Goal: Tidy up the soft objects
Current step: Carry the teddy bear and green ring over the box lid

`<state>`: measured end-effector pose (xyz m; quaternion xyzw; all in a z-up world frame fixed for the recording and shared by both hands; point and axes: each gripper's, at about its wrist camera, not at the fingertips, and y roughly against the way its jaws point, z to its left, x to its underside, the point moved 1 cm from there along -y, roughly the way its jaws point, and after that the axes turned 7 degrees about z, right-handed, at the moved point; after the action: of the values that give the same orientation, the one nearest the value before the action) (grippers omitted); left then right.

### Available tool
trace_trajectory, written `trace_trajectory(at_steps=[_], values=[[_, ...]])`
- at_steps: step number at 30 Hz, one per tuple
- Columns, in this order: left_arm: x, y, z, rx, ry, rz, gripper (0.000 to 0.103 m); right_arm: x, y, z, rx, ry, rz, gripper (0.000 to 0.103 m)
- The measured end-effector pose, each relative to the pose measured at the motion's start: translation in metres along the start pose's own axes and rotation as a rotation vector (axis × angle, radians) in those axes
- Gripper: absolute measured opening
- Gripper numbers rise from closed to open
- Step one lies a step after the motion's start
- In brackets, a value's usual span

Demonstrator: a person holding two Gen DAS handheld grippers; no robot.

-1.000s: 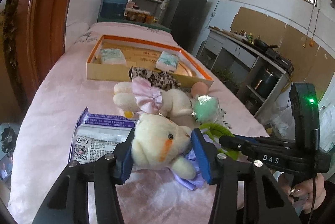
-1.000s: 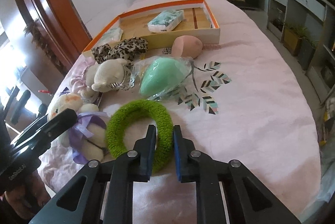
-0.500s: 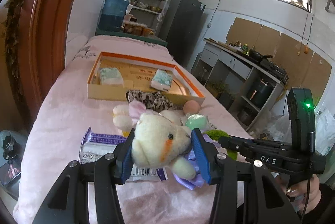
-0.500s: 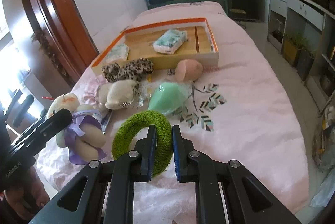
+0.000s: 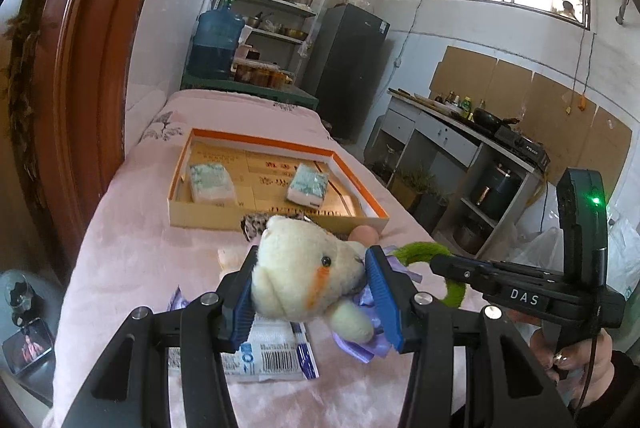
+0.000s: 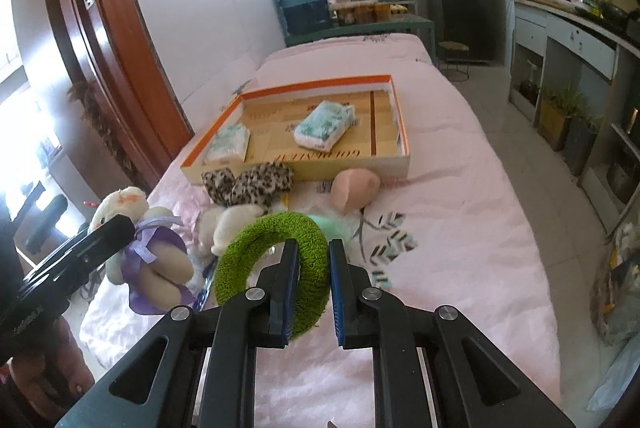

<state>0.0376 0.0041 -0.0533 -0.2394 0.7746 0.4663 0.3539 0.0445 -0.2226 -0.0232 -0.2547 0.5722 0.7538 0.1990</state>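
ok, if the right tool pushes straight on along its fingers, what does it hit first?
Probably the mint-green sponge just past the green ring that the right tool grips, then the pink sponge; depth unclear.

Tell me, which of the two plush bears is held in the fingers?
The bear with the purple ribbon, clamped in the left gripper. The other bear lies on the bed.

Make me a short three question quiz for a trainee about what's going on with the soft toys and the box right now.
1. True or false: the left tool is shut on the cream teddy bear.
2. What does the right tool grip? A) the pink sponge B) the green fuzzy ring C) the leopard-print cloth
3. How many tissue packs lie in the orange-rimmed box?

Key: 1 true. 2 B. 3 two, one near the left wall, one nearer the middle.
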Motion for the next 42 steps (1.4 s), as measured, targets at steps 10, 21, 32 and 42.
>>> trace_trajectory(at_steps=[10,21,32,42], values=[[-0.021,-0.001,0.003,-0.003,-0.001,-0.029,0.051,-0.020,0.009,0.000,0.008,0.019,-0.041,0.015],[-0.032,-0.006,0.004,-0.005,0.003,-0.026,0.051,-0.033,0.010,0.001,0.007,0.022,-0.059,0.015],[-0.051,-0.014,0.003,-0.016,0.007,-0.009,0.051,-0.049,0.011,-0.001,-0.005,0.010,-0.066,0.015],[-0.080,-0.018,0.002,-0.022,0.003,-0.006,0.051,-0.072,0.020,-0.005,-0.006,-0.007,-0.083,0.015]])
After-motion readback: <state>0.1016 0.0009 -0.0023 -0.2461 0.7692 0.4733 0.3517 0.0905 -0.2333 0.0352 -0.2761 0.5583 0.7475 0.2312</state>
